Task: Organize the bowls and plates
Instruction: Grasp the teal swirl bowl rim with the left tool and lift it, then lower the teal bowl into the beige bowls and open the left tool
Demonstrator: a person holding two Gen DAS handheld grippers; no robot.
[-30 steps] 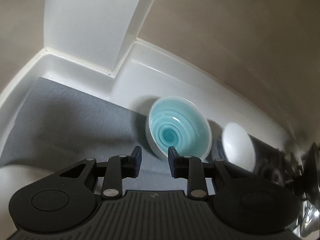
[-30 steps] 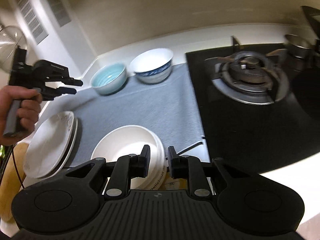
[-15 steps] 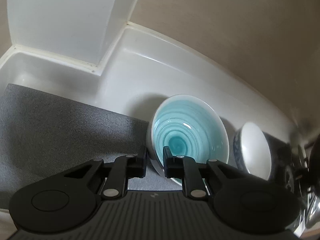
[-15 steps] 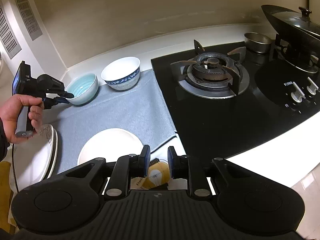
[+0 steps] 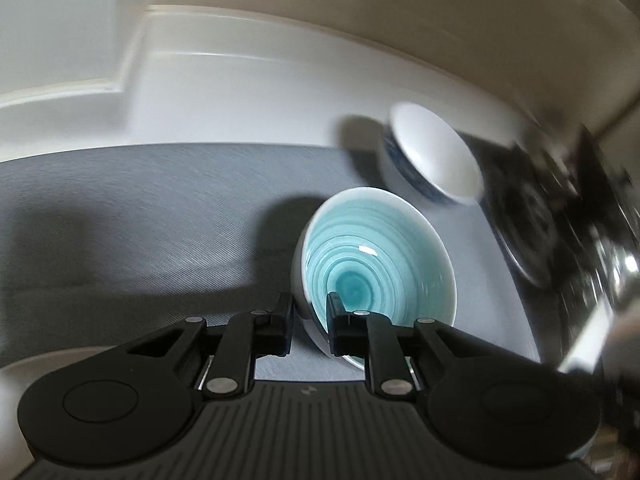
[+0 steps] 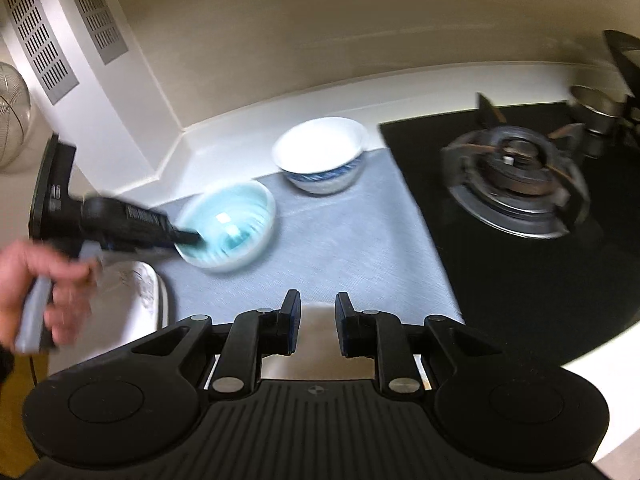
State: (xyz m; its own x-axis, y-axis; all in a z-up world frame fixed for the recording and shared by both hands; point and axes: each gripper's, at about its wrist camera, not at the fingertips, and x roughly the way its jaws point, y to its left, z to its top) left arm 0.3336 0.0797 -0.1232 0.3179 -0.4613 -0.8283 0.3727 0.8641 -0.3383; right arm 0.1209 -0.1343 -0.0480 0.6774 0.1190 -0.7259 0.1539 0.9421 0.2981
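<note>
From the left wrist view, the left gripper (image 5: 308,312) fills the bottom of the frame, its two black fingers closed narrowly on the near rim of the teal bowl (image 5: 376,276). One finger sits outside the bowl's white wall and the other sits inside, against the blue-green ringed glaze. The bowl is tilted, its mouth facing the camera, over a grey mat (image 5: 132,216). Whether its base touches the mat cannot be told. Beyond it and to the right, apart from it, stands a white bowl (image 5: 434,158) with a blue pattern on its outer wall, at the mat's far edge. Behind both runs a white counter ledge meeting a beige wall. The right edge is blurred, showing only dark stove shapes.

From the right wrist view, the right gripper (image 6: 316,320) sits at the bottom, its fingers parted with a clear gap and nothing between them. To the left, a hand (image 6: 38,280) grips the left gripper (image 6: 192,238), blurred, whose tips reach into the teal bowl (image 6: 236,236). A white plate (image 6: 136,300) lies just below that hand. Farther back is the white bowl (image 6: 320,156), on the mat's (image 6: 352,248) far edge. To the right is a black stove (image 6: 540,264) with a burner (image 6: 512,168).
</note>
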